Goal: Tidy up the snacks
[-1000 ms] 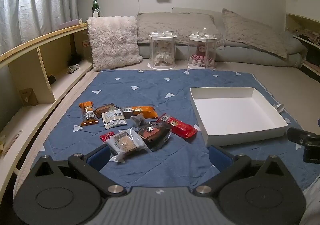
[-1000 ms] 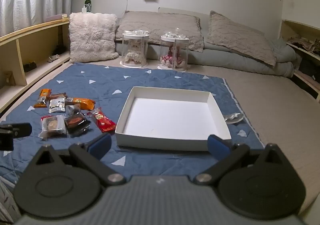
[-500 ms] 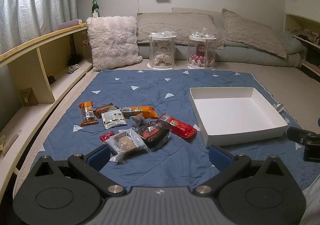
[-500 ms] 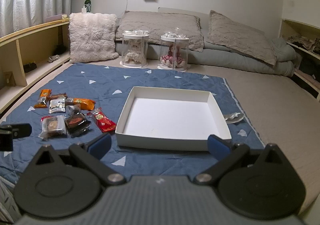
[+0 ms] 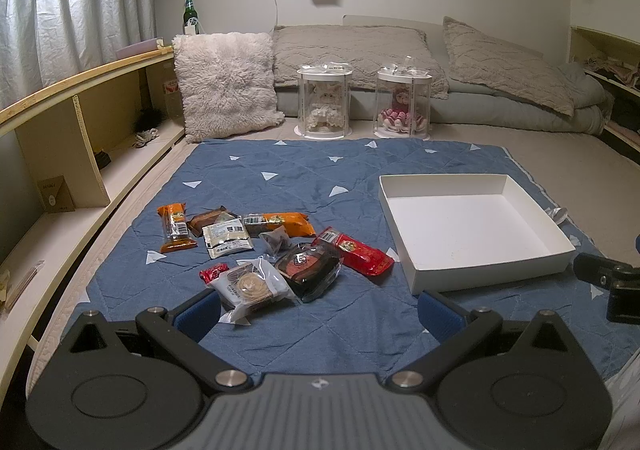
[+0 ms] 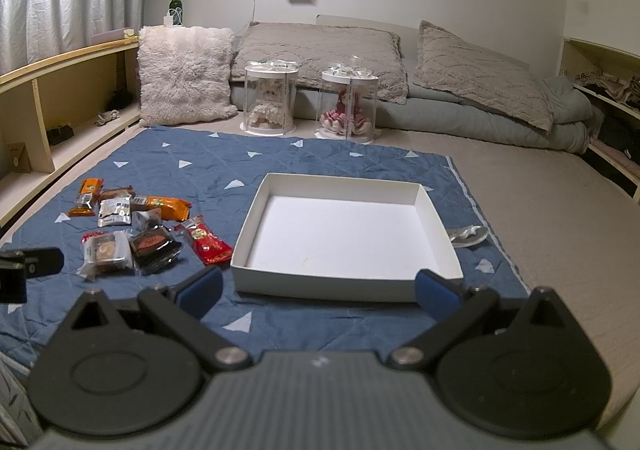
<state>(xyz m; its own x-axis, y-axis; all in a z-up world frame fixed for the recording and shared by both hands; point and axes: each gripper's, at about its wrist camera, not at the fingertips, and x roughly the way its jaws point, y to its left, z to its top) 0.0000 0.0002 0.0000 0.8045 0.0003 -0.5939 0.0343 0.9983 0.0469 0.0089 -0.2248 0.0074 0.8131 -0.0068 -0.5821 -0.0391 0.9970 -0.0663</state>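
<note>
snack labels illegible, shelf contents unclear

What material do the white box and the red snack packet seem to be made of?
White box: probably matte cardboard, with thin straight walls, sharp folded corners and no shine. Red snack packet: likely glossy plastic film, wrinkled, catching light at its creases.

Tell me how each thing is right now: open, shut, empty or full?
white box: open, empty.
snack packets: sealed, loose on the blue quilt.
left gripper: open, empty.
right gripper: open, empty.
two clear doll cases: lidded, upright.
green bottle: upright on the shelf.
</note>
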